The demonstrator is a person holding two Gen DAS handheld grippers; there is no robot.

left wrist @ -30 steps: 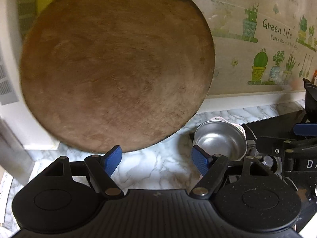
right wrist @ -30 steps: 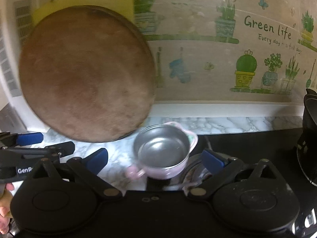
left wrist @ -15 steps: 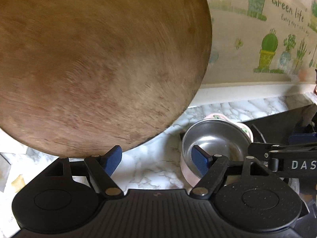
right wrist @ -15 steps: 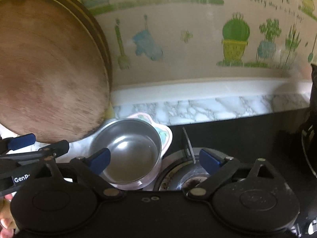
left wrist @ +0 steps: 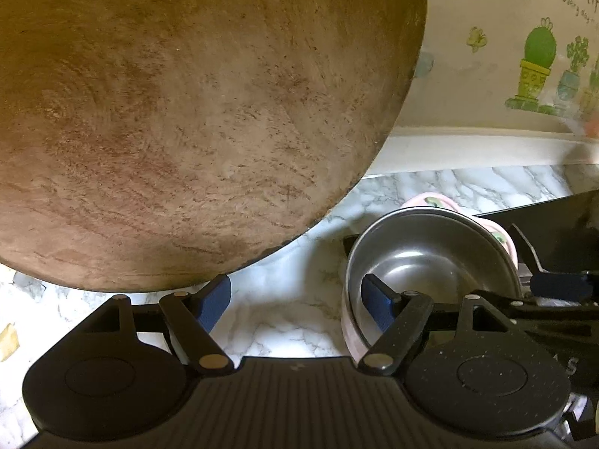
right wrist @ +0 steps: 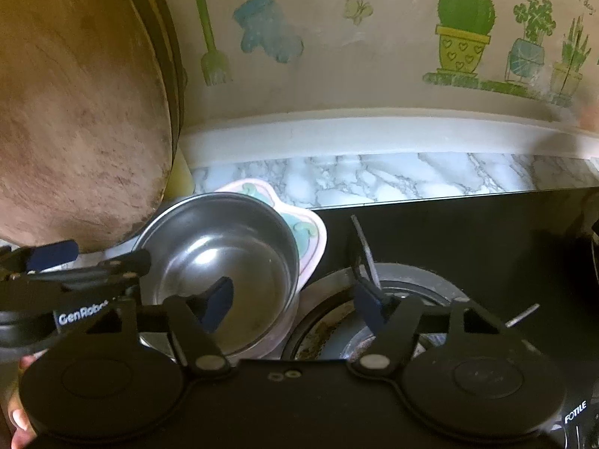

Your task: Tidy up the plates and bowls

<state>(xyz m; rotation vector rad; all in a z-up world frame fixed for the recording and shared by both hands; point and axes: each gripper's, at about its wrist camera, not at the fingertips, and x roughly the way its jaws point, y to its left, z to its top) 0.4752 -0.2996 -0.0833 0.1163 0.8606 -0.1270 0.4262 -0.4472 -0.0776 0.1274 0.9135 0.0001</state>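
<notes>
Both hand-held grippers are spread apart and empty. The right hand-held gripper [right wrist: 292,301] straddles the near rim of the steel bowl [right wrist: 221,265], which sits in a pink dish [right wrist: 299,224] on the desk [left wrist: 284,321] by the stove; close squarely on that rim. Only the right view shows the burner [right wrist: 374,314]; the left hand-held gripper [left wrist: 295,301] faces the wooden board [left wrist: 179,112]

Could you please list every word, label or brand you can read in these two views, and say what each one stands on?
"Green lif", cut off: wall sticker.
"GenRobo", partly hidden: left gripper.
"FOTILE": stove.
"AS", cut off: right gripper.
Smaller script under "Green lif": too blurred to read.
</notes>
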